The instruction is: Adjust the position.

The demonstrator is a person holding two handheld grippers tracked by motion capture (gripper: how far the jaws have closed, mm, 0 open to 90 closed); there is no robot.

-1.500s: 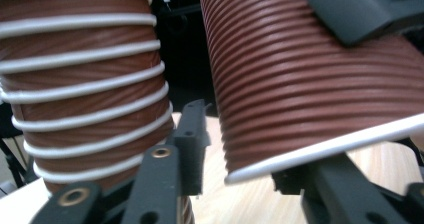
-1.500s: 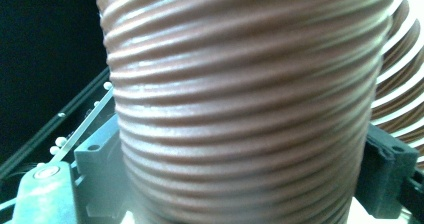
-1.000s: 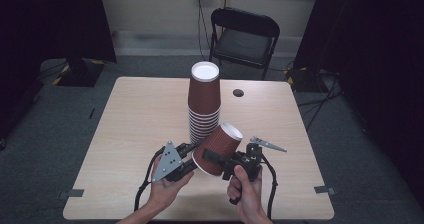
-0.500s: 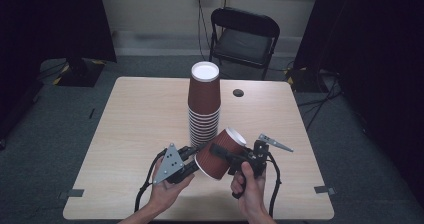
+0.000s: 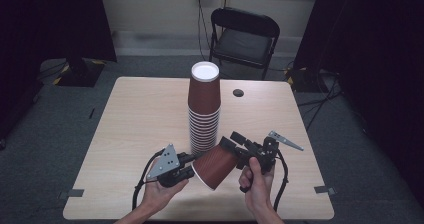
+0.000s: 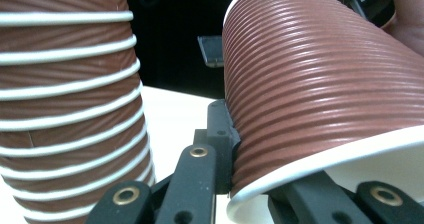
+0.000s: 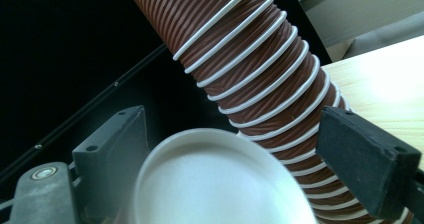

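A single brown ribbed paper cup (image 5: 215,164) lies tilted between my two grippers, above the table's (image 5: 140,114) near edge. My left gripper (image 5: 194,166) is shut on its white rim, with one jaw outside the wall and one inside the mouth (image 6: 250,174). My right gripper (image 5: 232,149) holds the cup's narrow end with wide-set jaws, and the white base (image 7: 215,184) faces its camera between them. Just behind stands a tall stack of matching cups (image 5: 204,109), upside down, also close by in the left gripper view (image 6: 65,109) and the right gripper view (image 7: 250,59).
A small black disc (image 5: 238,92) lies on the table right of the stack. A black folding chair (image 5: 245,39) stands behind the far edge. Bare tabletop spreads to the left and right of the stack.
The right hand has swung the cup down and leftward, mouth toward the left gripper. The left jaws now pinch the rim. The stack has not moved.
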